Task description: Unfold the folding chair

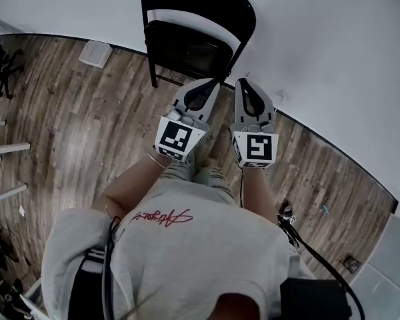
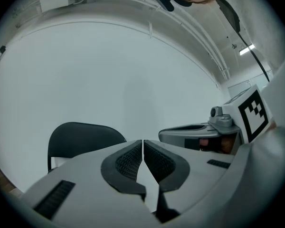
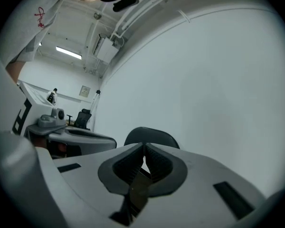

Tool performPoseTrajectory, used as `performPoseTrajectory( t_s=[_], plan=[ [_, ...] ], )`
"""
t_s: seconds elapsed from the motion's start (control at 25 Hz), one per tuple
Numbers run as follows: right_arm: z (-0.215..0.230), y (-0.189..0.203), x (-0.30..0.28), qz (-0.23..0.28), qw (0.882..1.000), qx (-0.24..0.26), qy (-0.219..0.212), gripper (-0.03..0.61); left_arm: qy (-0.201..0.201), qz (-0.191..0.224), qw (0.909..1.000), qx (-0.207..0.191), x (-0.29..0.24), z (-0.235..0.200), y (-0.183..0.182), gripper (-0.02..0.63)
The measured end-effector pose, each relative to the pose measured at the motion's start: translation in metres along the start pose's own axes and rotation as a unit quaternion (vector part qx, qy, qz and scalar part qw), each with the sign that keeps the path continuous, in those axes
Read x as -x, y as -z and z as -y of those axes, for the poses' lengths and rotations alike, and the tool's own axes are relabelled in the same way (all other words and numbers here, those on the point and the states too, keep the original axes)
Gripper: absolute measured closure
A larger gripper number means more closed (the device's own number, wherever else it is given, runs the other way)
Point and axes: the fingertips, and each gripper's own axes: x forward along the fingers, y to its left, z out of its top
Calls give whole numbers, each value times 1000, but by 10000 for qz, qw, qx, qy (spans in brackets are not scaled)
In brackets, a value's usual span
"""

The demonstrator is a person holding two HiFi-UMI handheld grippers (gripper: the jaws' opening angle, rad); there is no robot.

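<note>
Both grippers closed and empty, short of the folded chair.
The left gripper (image 1: 212, 84) and right gripper (image 1: 244, 83) are held side by side, not touching. Each has its ribbed pads (image 2: 128, 159) pressed together with nothing between. Beyond them, untouched, the black folding chair (image 1: 199, 19) stands on the wooden floor (image 1: 87, 125) against the white wall (image 1: 320, 52), seat flat against its back.

Dim, even light; ceiling strip lamps (image 3: 69, 52) glow in gripper views, which show fisheye curvature, black corners, soft focus.
</note>
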Motion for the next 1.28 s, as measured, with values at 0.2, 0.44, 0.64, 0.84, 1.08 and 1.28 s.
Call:
performPoseTrajectory(
  t_s=[0.2,0.44,0.64,0.84,1.08,1.28],
  plan=[
    [51,67,-61,-630,9976,-294,7,555,114,-490,9984,-266,-67,-30,37,568],
    [109,159,-129,-1269,9858,-966,517,407,554,-936,9926,-541,-119,-56,88,445],
    [125,194,-163,-1626,9808,-953,493,397,1186,-1420,9682,-1683,-160,-87,121,315],
    [124,200,-178,-1614,9808,-1006,439,391,2568,-2626,8868,-2804,-182,-100,179,293],
    [110,215,-180,-1849,9760,-1123,264,391,3427,-3703,7915,-3449,-180,-94,224,287],
    [112,227,-193,-2092,9710,-1103,340,391,3872,-4294,7044,-4116,-178,-98,260,287]
  ],
)
